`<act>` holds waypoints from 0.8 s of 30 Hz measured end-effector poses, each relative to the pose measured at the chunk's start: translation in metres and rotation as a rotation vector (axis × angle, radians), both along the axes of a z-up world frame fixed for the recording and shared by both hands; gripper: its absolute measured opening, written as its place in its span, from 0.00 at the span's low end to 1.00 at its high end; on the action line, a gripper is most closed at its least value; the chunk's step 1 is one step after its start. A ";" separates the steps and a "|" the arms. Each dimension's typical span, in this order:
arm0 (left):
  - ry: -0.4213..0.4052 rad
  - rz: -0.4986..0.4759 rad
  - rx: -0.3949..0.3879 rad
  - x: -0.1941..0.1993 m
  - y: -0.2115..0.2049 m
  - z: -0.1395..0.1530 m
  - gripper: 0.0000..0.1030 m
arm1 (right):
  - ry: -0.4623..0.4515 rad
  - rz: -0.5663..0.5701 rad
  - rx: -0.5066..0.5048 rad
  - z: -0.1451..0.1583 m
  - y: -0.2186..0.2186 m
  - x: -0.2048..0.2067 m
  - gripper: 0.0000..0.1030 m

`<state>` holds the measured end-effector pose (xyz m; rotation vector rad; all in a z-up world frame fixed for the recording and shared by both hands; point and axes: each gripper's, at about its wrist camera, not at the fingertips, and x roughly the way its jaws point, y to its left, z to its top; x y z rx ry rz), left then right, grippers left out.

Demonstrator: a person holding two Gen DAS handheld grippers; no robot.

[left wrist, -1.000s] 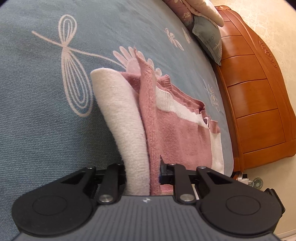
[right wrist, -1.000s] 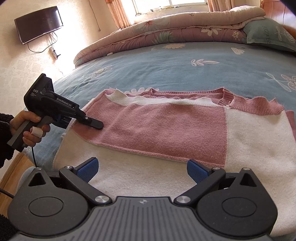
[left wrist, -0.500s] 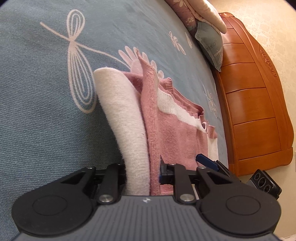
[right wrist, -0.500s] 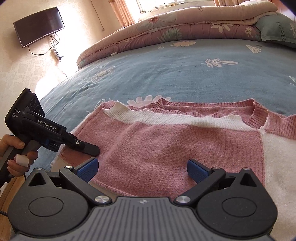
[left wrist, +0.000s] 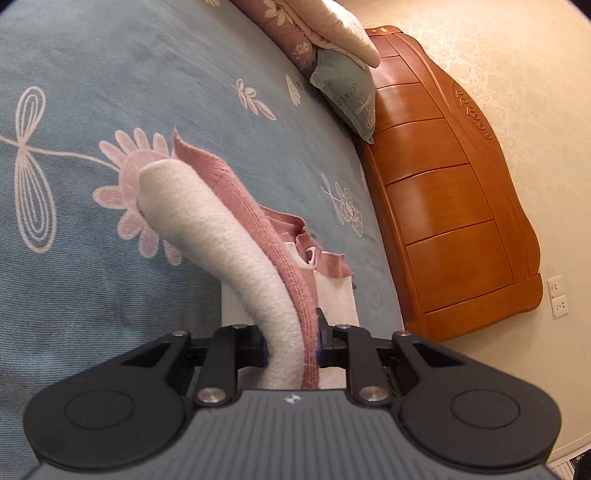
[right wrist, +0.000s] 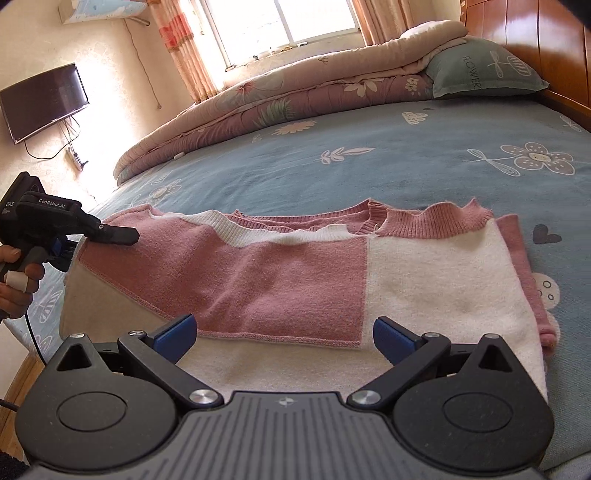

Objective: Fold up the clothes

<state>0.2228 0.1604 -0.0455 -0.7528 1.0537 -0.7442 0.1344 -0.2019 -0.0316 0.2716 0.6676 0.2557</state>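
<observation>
Since the frame half a second earlier, the right gripper (right wrist: 283, 332) had drawn back from the sweater (right wrist: 295, 273), so the garment's white right part and pink edge had come into its view, and the left gripper (left wrist: 291, 341) had turned toward the headboard (left wrist: 443, 221). The left gripper was clamped on a bunched fold of the sweater's white and pink knit at its left end; the right gripper hung with its blue pads spread wide, holding nothing, above the near white hem. The sweater lay folded flat on the bed (right wrist: 369, 162), on a blue sheet printed with flowers and hearts. A rolled quilt (right wrist: 295, 99) and a green pillow (right wrist: 480, 70) reading "FLOWER" lay at the far side. A television (right wrist: 44, 101) hung on the cream wall near a curtained window (right wrist: 284, 22). The left gripper's body read "GenRobot.AI" and "DAS"
</observation>
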 end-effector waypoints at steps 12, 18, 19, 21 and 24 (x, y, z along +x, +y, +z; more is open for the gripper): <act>-0.004 0.008 -0.048 0.000 -0.077 0.036 0.19 | -0.092 -0.035 0.053 0.013 -0.031 -0.036 1.00; 0.007 0.002 -0.044 0.005 -0.123 0.043 0.19 | -0.106 -0.097 0.080 0.011 -0.059 -0.062 1.00; 0.010 -0.001 -0.042 0.006 -0.130 0.044 0.19 | -0.107 -0.110 0.083 0.010 -0.063 -0.067 1.00; 0.016 -0.014 -0.037 0.007 -0.145 0.044 0.19 | -0.107 -0.132 0.091 0.008 -0.071 -0.075 1.00; 0.031 -0.021 -0.026 0.007 -0.166 0.042 0.19 | -0.113 -0.161 0.101 0.007 -0.082 -0.084 1.00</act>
